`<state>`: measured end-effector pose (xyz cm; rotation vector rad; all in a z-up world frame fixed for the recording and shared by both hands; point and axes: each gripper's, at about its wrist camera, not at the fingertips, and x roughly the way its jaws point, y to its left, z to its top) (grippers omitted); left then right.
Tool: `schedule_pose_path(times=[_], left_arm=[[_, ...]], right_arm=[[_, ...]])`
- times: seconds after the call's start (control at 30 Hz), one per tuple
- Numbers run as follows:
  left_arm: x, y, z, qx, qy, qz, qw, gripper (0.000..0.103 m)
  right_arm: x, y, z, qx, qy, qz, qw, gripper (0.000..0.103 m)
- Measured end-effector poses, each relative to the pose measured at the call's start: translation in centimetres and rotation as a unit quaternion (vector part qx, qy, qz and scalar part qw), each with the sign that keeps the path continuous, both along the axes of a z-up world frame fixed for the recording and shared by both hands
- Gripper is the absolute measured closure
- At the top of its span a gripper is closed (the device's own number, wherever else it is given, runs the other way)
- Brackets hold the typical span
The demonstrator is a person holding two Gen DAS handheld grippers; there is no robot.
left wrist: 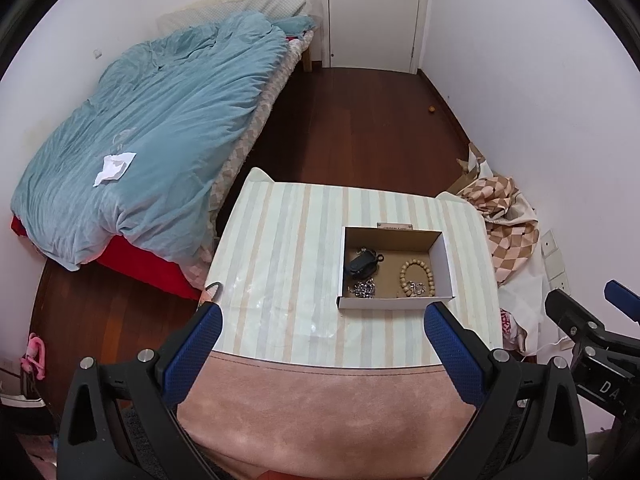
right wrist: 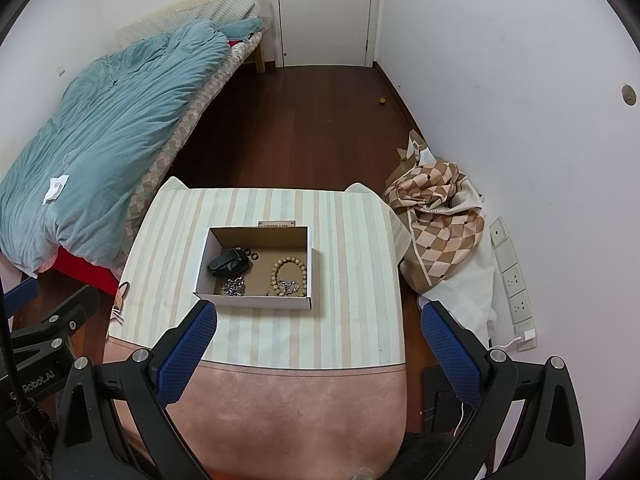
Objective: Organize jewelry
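Task looked nearly finished: bead bracelet (right wrist: 289,274), chain (right wrist: 234,286) and black pouch (right wrist: 228,265) all lay inside the open box (right wrist: 256,302) on the striped table (right wrist: 352,260). Left gripper (left wrist: 322,320) and right gripper (right wrist: 318,320) hovered apart and empty above the near edge; nothing loose remained outside

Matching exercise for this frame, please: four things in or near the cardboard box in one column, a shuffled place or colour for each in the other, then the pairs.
Things:
1. bead bracelet
2. black pouch
3. silver chain
4. crumpled paper

Places or colours:
A. on the blue duvet
B. tan, right part of the box
C. box's near left corner
D. dark, left part of the box

Pairs: 1-B, 2-D, 3-C, 4-A
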<state>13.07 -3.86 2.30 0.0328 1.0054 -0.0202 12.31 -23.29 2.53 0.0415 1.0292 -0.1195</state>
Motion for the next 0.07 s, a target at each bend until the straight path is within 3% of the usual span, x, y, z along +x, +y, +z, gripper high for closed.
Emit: schedule_pose_path(times=[0.07], left_arm=[[-0.04, -0.04, 0.04, -0.001, 0.000, 0.001, 1.0000, 0.000]], right_arm=[[0.00, 0.01, 0.01, 0.000, 0.001, 0.000, 1.000, 0.000]])
